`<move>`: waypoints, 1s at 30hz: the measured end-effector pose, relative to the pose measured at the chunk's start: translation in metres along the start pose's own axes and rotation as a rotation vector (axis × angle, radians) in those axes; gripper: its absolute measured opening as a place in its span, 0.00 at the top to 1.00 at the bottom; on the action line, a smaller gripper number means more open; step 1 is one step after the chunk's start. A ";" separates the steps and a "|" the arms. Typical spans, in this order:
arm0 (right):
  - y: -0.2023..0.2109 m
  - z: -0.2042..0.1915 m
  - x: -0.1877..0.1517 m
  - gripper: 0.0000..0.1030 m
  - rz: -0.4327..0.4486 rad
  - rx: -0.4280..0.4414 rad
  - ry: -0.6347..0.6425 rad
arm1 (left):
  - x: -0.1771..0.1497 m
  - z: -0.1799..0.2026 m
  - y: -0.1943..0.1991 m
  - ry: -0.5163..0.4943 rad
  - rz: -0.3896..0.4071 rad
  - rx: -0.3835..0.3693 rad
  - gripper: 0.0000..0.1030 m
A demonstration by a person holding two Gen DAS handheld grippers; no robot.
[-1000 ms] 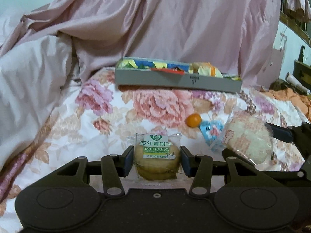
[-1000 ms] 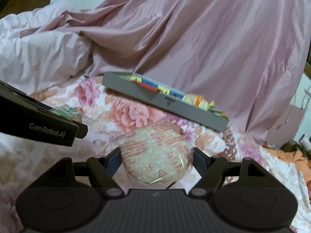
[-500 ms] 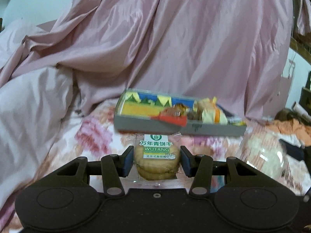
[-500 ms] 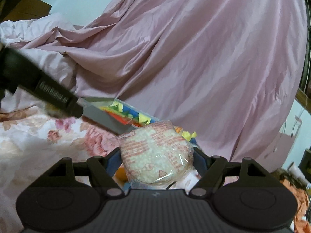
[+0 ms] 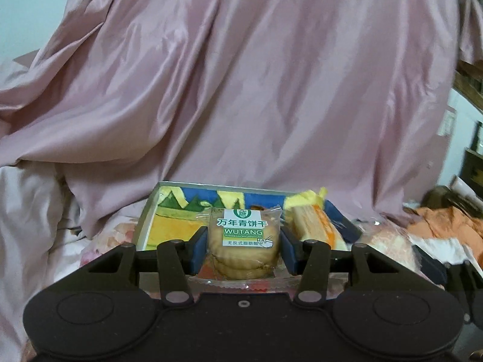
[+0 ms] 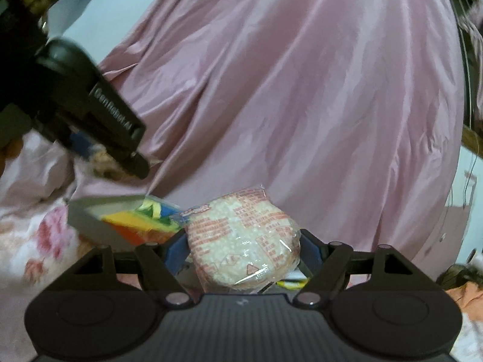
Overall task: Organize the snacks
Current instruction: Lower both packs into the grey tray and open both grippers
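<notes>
1. The left gripper (image 5: 243,249) had its jaws closed on a clear-wrapped biscuit pack (image 5: 243,246) with a green and white "WUTANG" label, the blue pads pressing both sides of the stacked round biscuits.
2. That pack was held in the air in front of a shallow grey tray (image 5: 148,220) lying on the floral bedspread (image 5: 99,235); the tray's floor showed yellow, green and blue printed shapes.
3. Inside the tray, to the right of the biscuit pack, sat a yellow and orange wrapped snack (image 5: 314,220).
4. The right gripper (image 6: 241,253) had its jaws clamped on a round rice cake pack (image 6: 241,241), clear film with red print, tilted slightly and lifted off the bed.
5. In the right wrist view the grey tray appeared low on the left, behind and beside the rice cake, and the left gripper's black body crossed the upper left, blurred.
6. A pink satin sheet (image 5: 256,90) draped the whole background, and an orange cloth (image 5: 443,226) lay at the far right.
</notes>
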State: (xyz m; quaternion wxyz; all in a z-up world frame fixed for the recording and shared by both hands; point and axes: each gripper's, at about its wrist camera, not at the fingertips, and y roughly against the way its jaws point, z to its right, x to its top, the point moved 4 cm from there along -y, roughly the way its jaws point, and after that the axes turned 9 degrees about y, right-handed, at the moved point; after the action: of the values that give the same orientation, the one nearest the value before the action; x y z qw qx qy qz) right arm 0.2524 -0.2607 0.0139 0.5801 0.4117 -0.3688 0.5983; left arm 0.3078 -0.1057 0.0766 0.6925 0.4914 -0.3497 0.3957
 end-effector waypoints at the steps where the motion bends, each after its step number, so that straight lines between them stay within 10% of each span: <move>1: -0.007 0.002 0.000 0.23 0.007 0.001 -0.020 | 0.004 -0.003 -0.008 0.013 -0.002 0.013 0.50; 30: -0.108 -0.024 -0.026 0.23 0.031 0.171 -0.200 | -0.018 -0.063 -0.113 0.013 -0.059 0.188 0.50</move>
State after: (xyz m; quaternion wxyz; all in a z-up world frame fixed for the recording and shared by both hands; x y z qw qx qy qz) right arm 0.3583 -0.2429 -0.0233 0.4939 0.5114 -0.3789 0.5924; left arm 0.4063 -0.0725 -0.0022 0.6567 0.5618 -0.2921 0.4095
